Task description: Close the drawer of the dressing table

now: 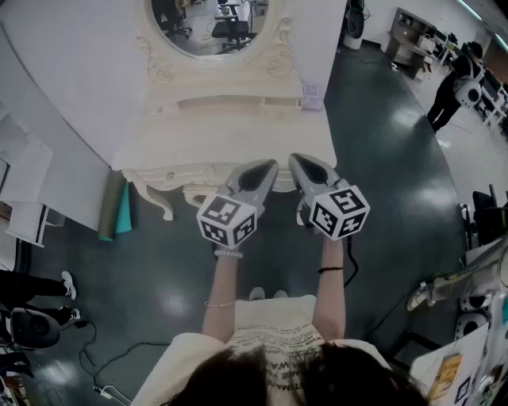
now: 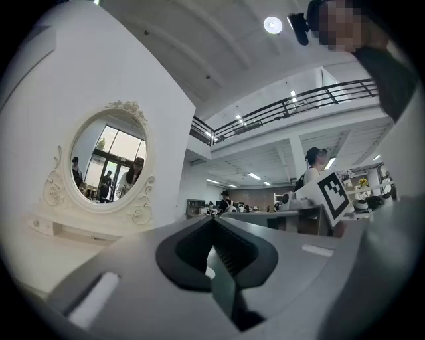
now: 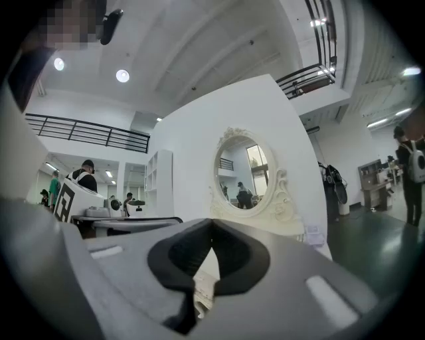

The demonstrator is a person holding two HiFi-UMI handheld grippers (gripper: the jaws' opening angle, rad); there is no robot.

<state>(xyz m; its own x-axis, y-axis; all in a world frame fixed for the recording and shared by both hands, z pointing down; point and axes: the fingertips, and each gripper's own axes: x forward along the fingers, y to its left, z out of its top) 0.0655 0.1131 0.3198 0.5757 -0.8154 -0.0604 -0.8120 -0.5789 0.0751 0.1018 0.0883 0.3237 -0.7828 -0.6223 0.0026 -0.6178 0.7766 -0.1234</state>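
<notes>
Desk (image 1: 230,135): cream-white painted finish; top smooth, satin; carved relief on front apron and legs.
Mirror (image 1: 208,24), at the desk's back: glass, glossy, reflective; frame cream, carved scrollwork, matt.
Wall panel (image 1: 71,87), behind the desk: white, smooth, matt.
Floor (image 1: 381,206), around the desk: dark grey, smooth, polished; shows light reflections.
Left claw (image 1: 268,166), at the desk's front edge: grey plastic shell, matt; pads (image 2: 229,255) black, ribbed, rubber-like.
Right claw (image 1: 295,160), at the desk's front edge: same matt grey plastic, black pads.
Marker cube (image 1: 228,220), in front of the desk: white faces, black printed squares, matt.
Shirt (image 1: 270,325), in front of the desk: cream cloth, printed lettering.
</notes>
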